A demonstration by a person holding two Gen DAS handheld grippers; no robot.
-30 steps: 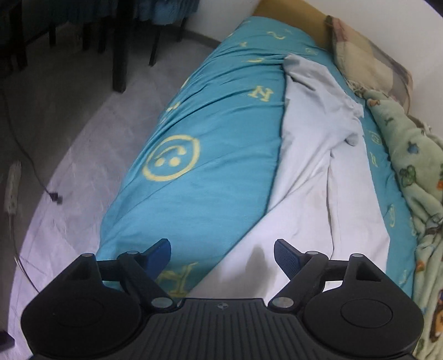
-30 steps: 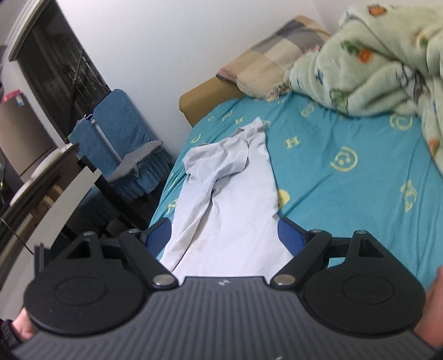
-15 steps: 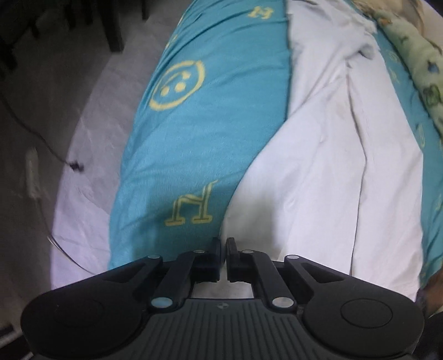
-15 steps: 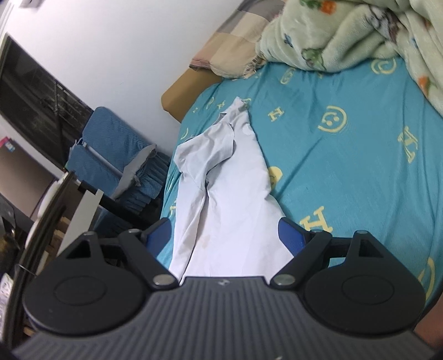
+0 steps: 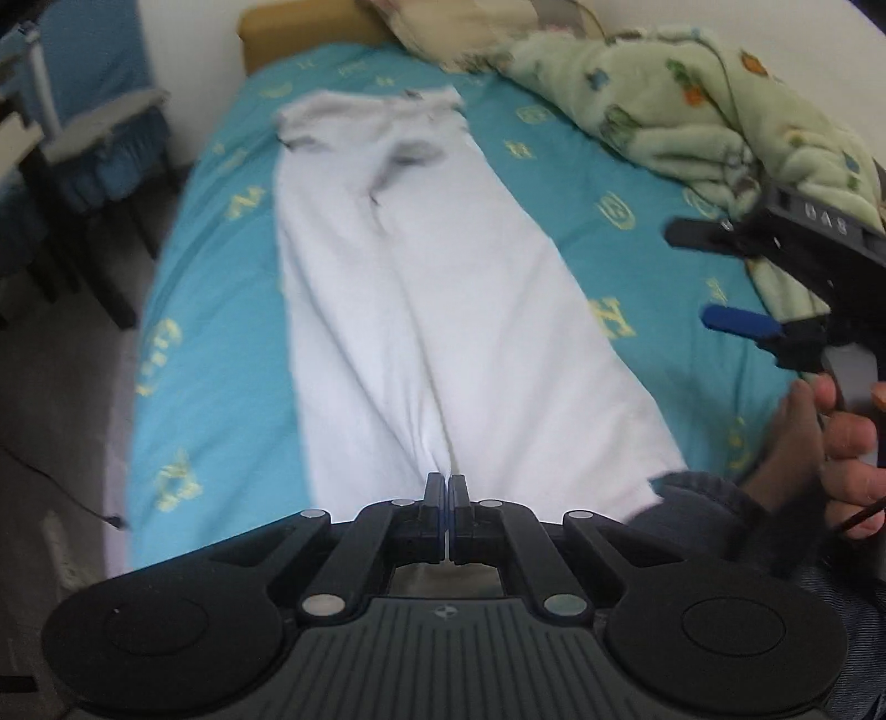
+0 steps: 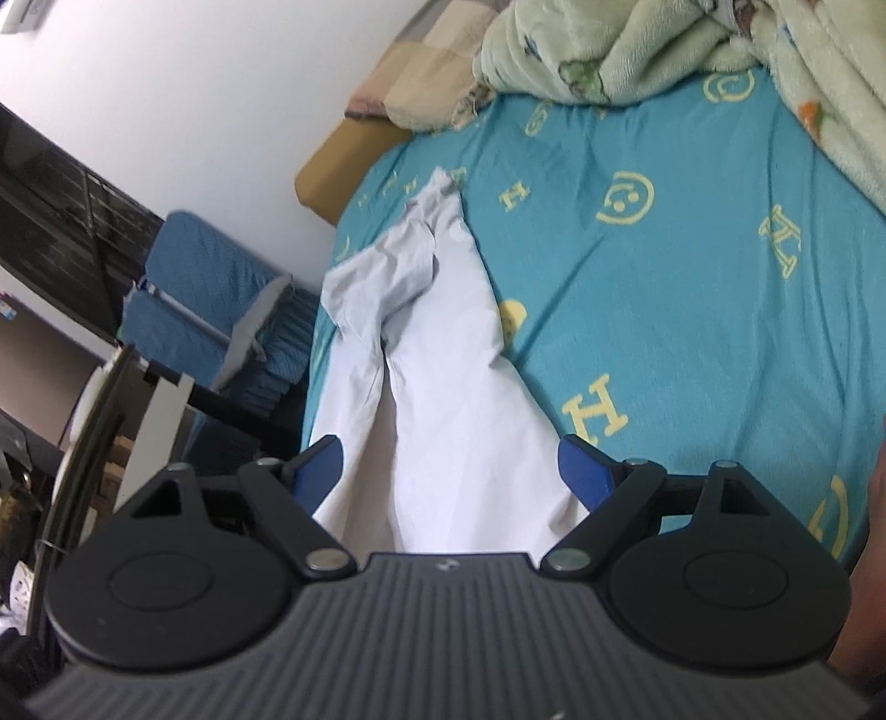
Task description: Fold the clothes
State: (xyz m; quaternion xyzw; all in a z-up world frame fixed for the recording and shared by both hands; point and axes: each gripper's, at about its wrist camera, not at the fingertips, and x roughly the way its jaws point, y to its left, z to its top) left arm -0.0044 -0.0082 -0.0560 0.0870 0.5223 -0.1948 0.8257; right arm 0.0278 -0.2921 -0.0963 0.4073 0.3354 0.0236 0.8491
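A bed (image 5: 232, 310) covered by a teal sheet with yellow letters and smiley faces fills both views, its far end meeting a white wall, with a tan headboard (image 5: 299, 27) and a patterned pillow (image 6: 426, 77) there. A pale green fleece blanket (image 5: 692, 116) printed with small animals lies bunched along the right side of the bed. Blue-covered chairs (image 6: 216, 299) stand on the floor to the left of the bed. A white garment (image 5: 421, 310) lies lengthwise on the sheet, spread long and narrow toward the headboard, with creases running along it and its far end rumpled. The left hand-held gripper (image 5: 446, 487) has its fingers pressed together on the near edge of the white garment, where the cloth gathers into a pinched fold. The right hand-held gripper (image 6: 451, 471) has its blue-padded fingers spread wide, holding nothing, above the near end of the garment; in the left wrist view it appears at the right, off the garment, gripped by a hand (image 5: 836, 437)
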